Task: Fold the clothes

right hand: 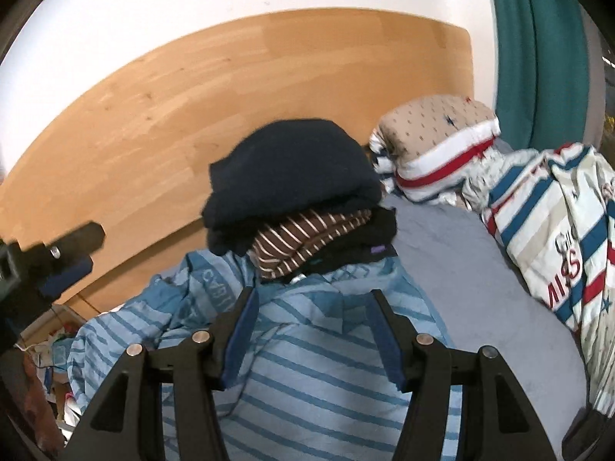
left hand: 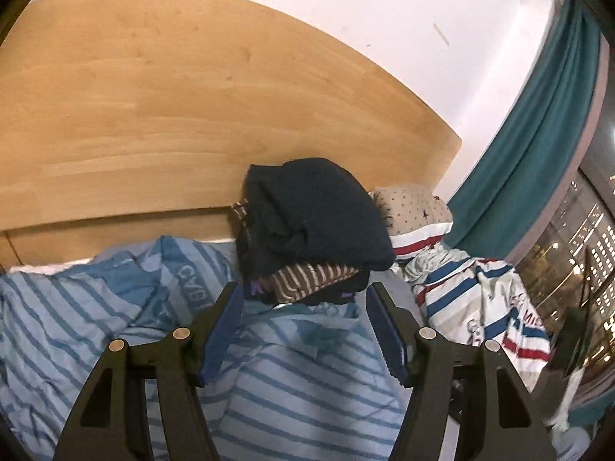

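Observation:
A light blue striped hooded jacket [left hand: 307, 376] [right hand: 315, 365] lies crumpled on the bed under both grippers. Behind it, against the headboard, stands a stack of folded clothes [left hand: 315, 230] [right hand: 300, 199]: a dark navy knit on top, a brown striped piece, then a black one with a purple tag. My left gripper [left hand: 304, 292] hangs open above the jacket's hood, just short of the stack, with nothing between its pads. My right gripper [right hand: 313, 294] is open over the same hood area, also empty. In the right wrist view the left gripper [right hand: 86, 253] shows at the left edge.
A wooden headboard [left hand: 173, 115] [right hand: 192, 107] rises behind the stack. A star-patterned pillow [right hand: 434, 130] and a red, white and blue striped duvet [right hand: 557, 238] lie to the right on the grey sheet [right hand: 461, 276]. A teal curtain [left hand: 538, 134] and a window [left hand: 576, 261] are further right. Clutter sits beside the bed [right hand: 50, 349].

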Tool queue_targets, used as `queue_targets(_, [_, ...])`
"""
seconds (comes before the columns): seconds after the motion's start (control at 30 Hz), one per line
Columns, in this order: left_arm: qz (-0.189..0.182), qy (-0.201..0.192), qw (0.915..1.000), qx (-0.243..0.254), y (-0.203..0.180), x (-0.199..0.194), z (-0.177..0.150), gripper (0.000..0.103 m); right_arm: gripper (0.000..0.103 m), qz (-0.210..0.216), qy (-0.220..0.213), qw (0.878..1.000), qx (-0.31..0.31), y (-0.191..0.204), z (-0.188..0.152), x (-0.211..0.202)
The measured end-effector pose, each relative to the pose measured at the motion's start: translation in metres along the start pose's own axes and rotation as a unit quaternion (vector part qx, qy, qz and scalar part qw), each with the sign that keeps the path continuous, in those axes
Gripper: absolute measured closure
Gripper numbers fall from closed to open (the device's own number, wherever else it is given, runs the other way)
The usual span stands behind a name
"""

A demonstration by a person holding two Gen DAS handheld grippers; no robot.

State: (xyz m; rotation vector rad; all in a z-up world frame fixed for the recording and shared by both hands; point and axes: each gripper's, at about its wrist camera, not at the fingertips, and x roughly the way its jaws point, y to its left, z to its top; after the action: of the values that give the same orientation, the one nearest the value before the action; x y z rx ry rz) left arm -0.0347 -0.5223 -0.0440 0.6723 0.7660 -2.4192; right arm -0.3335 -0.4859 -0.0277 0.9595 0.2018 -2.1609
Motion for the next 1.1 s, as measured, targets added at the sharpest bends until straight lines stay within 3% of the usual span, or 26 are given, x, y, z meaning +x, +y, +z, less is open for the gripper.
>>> queue_targets(0.17, [0.021,-0.011,0.9997,-0.001,0.009,0.011,-0.003,0.032,0.039,-0.008,-0.026,0.999,-0.029,0.007,0.005,0.009])
queue_targets(0.2, [0.023,-0.018,0.9996,0.000,0.009,0.014,-0.004,0.028,0.036,-0.012,-0.036,0.999,-0.030,0.006,0.003,0.010])
queue_targets(0.23, [0.024,-0.028,0.9993,0.002,0.008,0.018,-0.006,0.022,0.027,-0.018,-0.045,0.998,-0.030,0.004,0.001,0.010])
queue_targets(0.33, [0.038,-0.044,0.9980,0.026,0.000,0.032,-0.013,0.017,0.016,-0.038,-0.066,0.997,-0.032,-0.003,-0.010,0.014])
queue_targets(0.43, [0.036,-0.030,0.9975,0.052,-0.012,0.058,-0.022,0.016,0.010,-0.055,-0.069,0.996,-0.027,-0.016,-0.024,0.022])
queue_targets(0.53, [0.055,-0.028,0.9956,0.071,-0.024,0.074,-0.032,0.016,0.009,-0.062,-0.075,0.995,-0.022,-0.031,-0.038,0.029])
queue_targets(0.67, [0.054,-0.057,0.9924,0.094,-0.037,0.074,-0.048,0.016,0.008,-0.065,-0.089,0.993,-0.032,-0.041,-0.050,0.033])
queue_targets(0.83, [0.030,-0.057,0.9949,0.078,-0.039,0.070,-0.067,0.016,0.008,-0.070,-0.081,0.994,-0.037,-0.046,-0.075,0.030])
queue_targets(0.93, [0.034,-0.052,0.9965,0.056,-0.036,0.070,-0.073,0.016,0.008,-0.074,-0.081,0.993,-0.049,-0.045,-0.087,0.026])
queue_targets(1.0, [0.037,-0.046,0.9970,0.050,-0.037,0.071,-0.074,0.026,0.008,-0.077,-0.081,0.992,-0.064,-0.043,-0.090,0.025])
queue_targets(1.07, [0.032,-0.032,0.9979,0.047,-0.037,0.077,-0.073,0.086,0.008,-0.077,-0.084,0.991,-0.071,-0.041,-0.088,0.025])
queue_targets(1.1, [0.034,-0.025,0.9979,0.049,-0.037,0.080,-0.073,0.097,0.008,-0.077,-0.087,0.991,-0.072,-0.040,-0.087,0.024])
